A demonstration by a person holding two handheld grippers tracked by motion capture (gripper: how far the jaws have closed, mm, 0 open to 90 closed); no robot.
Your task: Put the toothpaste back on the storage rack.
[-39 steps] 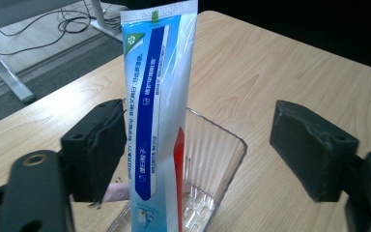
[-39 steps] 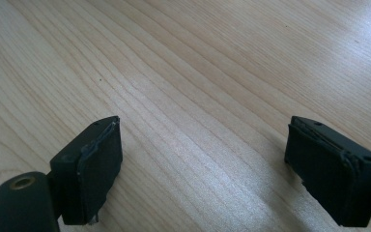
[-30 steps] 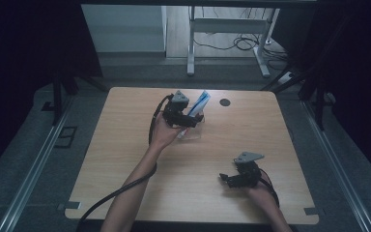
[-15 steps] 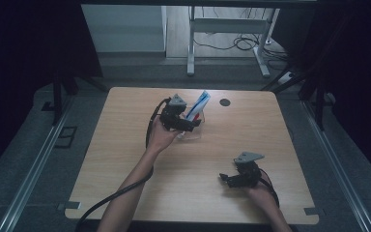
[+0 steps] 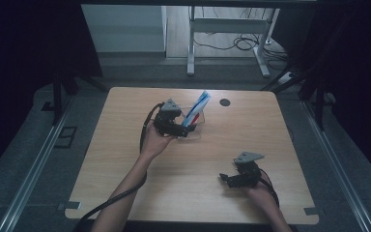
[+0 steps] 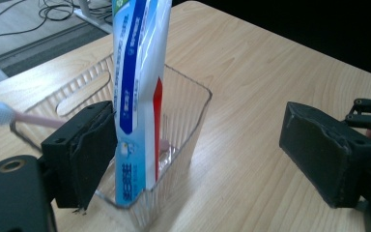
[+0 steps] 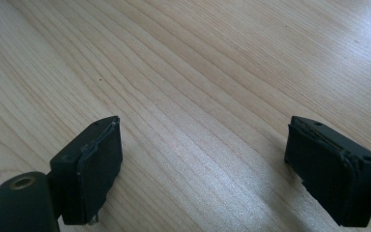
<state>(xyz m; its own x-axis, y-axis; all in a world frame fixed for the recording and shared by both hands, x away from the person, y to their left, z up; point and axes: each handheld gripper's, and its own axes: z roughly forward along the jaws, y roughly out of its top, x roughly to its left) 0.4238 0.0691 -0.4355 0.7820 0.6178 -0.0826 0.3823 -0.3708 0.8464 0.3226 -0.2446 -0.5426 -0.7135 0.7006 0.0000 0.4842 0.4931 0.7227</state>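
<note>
High view: left gripper (image 5: pixel 186 126) at clear bin (image 5: pixel 196 128) near table (image 5: pixel 125 159) far edge; right gripper (image 5: pixel 227 179) idle near right front corner.

Left gripper view: jaws wide, gripping nothing; toothpaste tube (image 6: pixel 140 96) upright in bin; toothbrush (image 6: pixel 0 113) partly hidden. Likely next: close on tube.

Right gripper view: jaws wide, empty.

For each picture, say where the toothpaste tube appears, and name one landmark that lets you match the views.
High view: the toothpaste tube leans in the clear bin, upper middle of the table, beside the left claw.
Left gripper view: it stands at centre left, inside the bin.
Right gripper view: not in it.
Shared landmark: the wooden table.
</note>
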